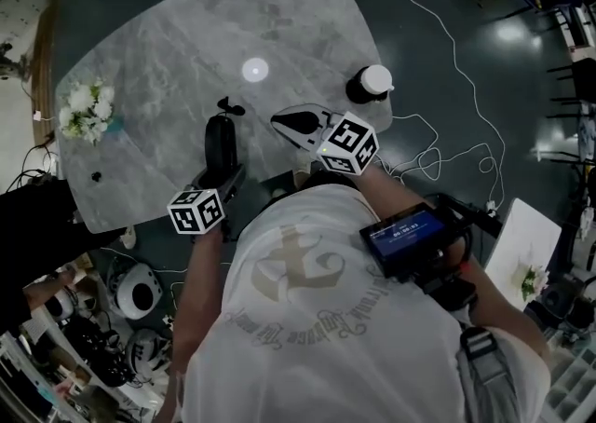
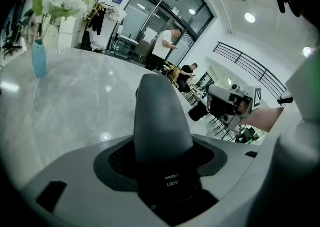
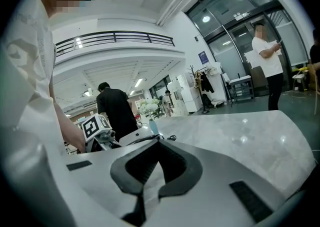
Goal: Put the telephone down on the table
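White shirt (image 1: 307,319) foremost; left tool (image 1: 225,174) clamps telephone (image 2: 160,121); right tool (image 1: 293,123) seemingly closed, empty, near capped jar (image 1: 371,84).

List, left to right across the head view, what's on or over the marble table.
white flowers → black handset → right gripper → white-capped dark container

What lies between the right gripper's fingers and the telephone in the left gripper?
Nothing: the head view shows only bare grey table between the right gripper and the black telephone held by the left gripper.
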Demonstrator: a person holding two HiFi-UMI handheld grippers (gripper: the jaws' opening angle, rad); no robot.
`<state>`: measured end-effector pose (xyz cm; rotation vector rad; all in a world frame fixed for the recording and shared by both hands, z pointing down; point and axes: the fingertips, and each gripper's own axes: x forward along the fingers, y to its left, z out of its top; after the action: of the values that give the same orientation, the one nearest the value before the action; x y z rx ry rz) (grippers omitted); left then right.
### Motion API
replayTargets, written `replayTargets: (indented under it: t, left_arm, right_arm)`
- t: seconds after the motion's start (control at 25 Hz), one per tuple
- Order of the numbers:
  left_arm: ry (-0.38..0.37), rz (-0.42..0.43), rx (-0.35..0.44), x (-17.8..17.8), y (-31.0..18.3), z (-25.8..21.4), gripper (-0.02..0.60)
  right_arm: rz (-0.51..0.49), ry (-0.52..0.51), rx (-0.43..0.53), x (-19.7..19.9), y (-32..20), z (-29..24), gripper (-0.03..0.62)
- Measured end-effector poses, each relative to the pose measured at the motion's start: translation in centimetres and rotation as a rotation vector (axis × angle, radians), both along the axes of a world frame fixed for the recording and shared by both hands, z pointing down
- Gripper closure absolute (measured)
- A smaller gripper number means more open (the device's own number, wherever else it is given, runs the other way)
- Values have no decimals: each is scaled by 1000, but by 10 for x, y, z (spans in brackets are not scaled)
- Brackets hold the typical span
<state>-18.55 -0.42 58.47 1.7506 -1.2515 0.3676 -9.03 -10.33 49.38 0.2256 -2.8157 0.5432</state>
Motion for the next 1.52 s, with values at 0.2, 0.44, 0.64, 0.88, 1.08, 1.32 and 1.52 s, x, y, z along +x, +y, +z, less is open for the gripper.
replayTargets:
  t: [0.2, 0.44, 0.64, 0.88, 1.08, 1.32, 1.52]
  left_arm:
    - [-1, 6, -14, 3, -15, 6, 290]
    - [-16, 31, -14, 0, -31, 4, 290]
    - [-29, 60, -6, 1, -57, 3, 290]
    - [-47, 95, -9, 7, -84, 10, 290]
    - [-52, 135, -1, 10, -99, 5, 290]
    - [-67, 180, 25, 12, -117, -6, 290]
    - [-99, 211, 32, 20, -127, -8, 290]
  right_arm:
    - [5, 12, -26, 4, -8, 12, 579]
    - [8, 12, -48, -2, -11, 17, 579]
    - [24, 17, -65, 1, -24, 23, 579]
    - [55, 23, -84, 10, -40, 30, 579]
    - [72, 31, -95, 9, -41, 28, 579]
    - [94, 29, -98, 4, -38, 19, 579]
    - [111, 29, -99, 8, -36, 12, 579]
